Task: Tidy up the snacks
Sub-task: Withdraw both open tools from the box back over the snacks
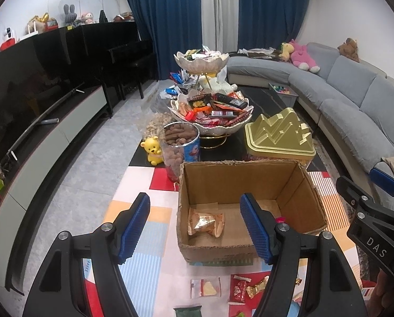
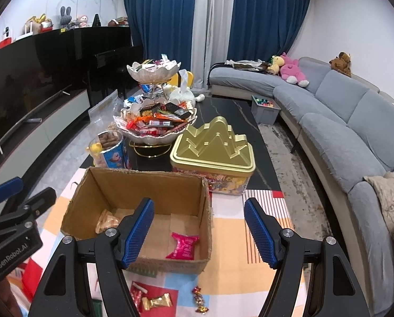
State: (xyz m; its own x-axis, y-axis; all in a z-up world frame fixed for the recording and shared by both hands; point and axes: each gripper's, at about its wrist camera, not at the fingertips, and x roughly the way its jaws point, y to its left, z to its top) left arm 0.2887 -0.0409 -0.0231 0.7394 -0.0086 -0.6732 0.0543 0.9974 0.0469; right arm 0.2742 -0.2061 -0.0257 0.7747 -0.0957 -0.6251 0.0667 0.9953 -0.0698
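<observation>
An open cardboard box (image 1: 297,185) (image 2: 96,190) stands on the patterned tablecloth. It holds an orange snack packet (image 1: 206,223) (image 2: 105,220) and a pink packet (image 2: 183,245). My left gripper (image 1: 197,227) is open and empty, held over the box's near left side. My right gripper (image 2: 199,232) is open and empty, over the box's near right corner; its body shows at the right of the left wrist view (image 1: 368,219). Loose snacks lie in front of the box: a white packet (image 1: 204,288), red packets (image 1: 240,289) and gold candies (image 2: 157,302).
Behind the box stand a gold tin (image 1: 278,134) (image 2: 212,148), a clear jar of brown snacks (image 1: 181,145) (image 2: 109,148), a tiered snack bowl stand (image 1: 210,111) (image 2: 154,121) and a yellow bear toy (image 1: 153,150). A grey sofa (image 2: 342,121) runs along the right; a TV console (image 1: 51,137) along the left.
</observation>
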